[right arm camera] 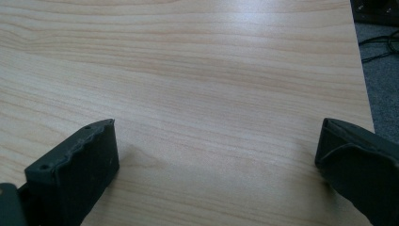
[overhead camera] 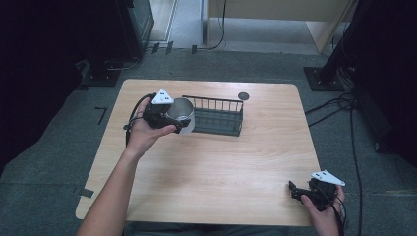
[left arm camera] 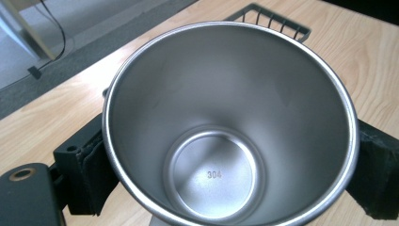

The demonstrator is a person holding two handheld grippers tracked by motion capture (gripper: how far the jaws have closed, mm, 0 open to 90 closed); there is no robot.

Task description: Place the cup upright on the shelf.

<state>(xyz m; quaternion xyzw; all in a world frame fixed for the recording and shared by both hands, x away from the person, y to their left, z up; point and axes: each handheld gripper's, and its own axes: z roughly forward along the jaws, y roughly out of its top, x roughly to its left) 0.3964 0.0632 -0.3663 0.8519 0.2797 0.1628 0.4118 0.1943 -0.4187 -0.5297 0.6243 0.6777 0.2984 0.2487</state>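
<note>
- The left hand-held gripper [overhead camera: 173,119] is clamped on a stainless steel cup [overhead camera: 182,114]; in the left gripper view its two black padded jaws press the cup [left arm camera: 230,127] from opposite sides just under the rolled rim.
- The cup sits right between those jaws, held above the tabletop [overhead camera: 221,162]. Its mouth faces back toward the gripper's camera, so its long axis runs roughly along the gripper's own line of sight.
- The relation the next move likely turns on: a dark wire basket [overhead camera: 216,115] lies just beyond the cup on the far side from the left hand [overhead camera: 145,132], close by; whether cup and basket touch cannot be told. In the left gripper view a corner of the basket [left arm camera: 275,21] peeks out past the cup's rim.
- My judgement is that the cup is headed for that basket, and the left hand-held gripper is much the nearer one to carry it there.
- The right hand-held gripper [overhead camera: 301,191] is well apart from the cup, low near the person's edge of the tabletop. Its jaws stand wide apart with nothing between them, bare wood [right arm camera: 197,84] ahead.
- The cup looks plain, tapered from a wide mouth to a narrower flat base, brushed metal inside, empty and clean, with "304" stamped on the bottom.
- A small dark round disc [overhead camera: 243,96] lies on the tabletop past the basket.
</note>
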